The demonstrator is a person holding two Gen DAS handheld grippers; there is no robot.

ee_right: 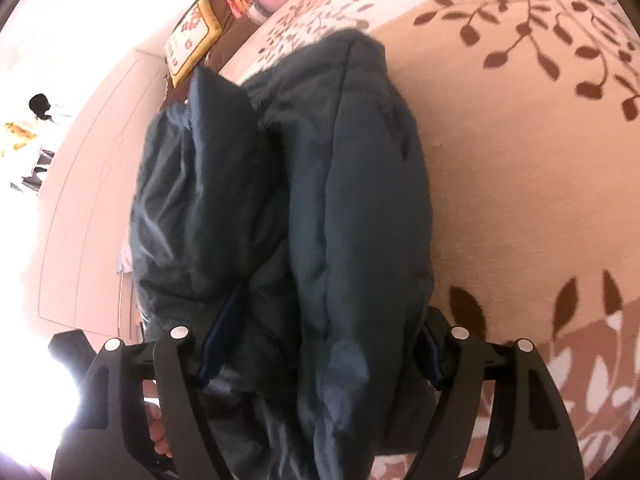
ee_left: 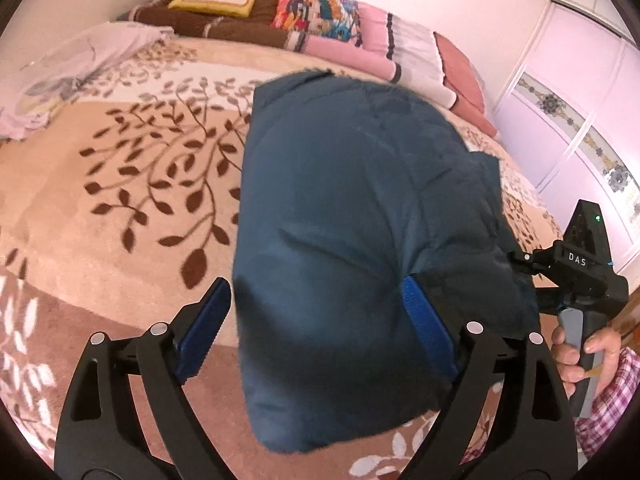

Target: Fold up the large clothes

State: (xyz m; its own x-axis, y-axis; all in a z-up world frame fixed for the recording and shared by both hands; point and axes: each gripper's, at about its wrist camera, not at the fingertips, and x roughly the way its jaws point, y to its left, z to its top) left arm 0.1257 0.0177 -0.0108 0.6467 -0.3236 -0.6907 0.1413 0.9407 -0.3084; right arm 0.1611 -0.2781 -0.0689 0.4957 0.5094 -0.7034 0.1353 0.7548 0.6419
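Note:
A dark blue padded jacket [ee_left: 352, 208] lies folded into a thick bundle on the bed. My left gripper [ee_left: 316, 320] is open just above its near end, one blue pad [ee_left: 204, 328] left of the bundle and the other pad [ee_left: 428, 328] over its right part. My right gripper [ee_right: 320, 344] is at the bundle's right side; its wide-apart jaws have the folded jacket [ee_right: 328, 184] between them. The right gripper also shows at the right edge of the left wrist view [ee_left: 524, 264], its tip in the fabric.
The bed has a beige blanket with brown leaf print [ee_left: 132, 184]. Pillows and folded blankets [ee_left: 320, 16] line the headboard side. A pale lilac cloth [ee_left: 68, 72] lies at the far left. A white wardrobe [ee_left: 580, 100] stands on the right.

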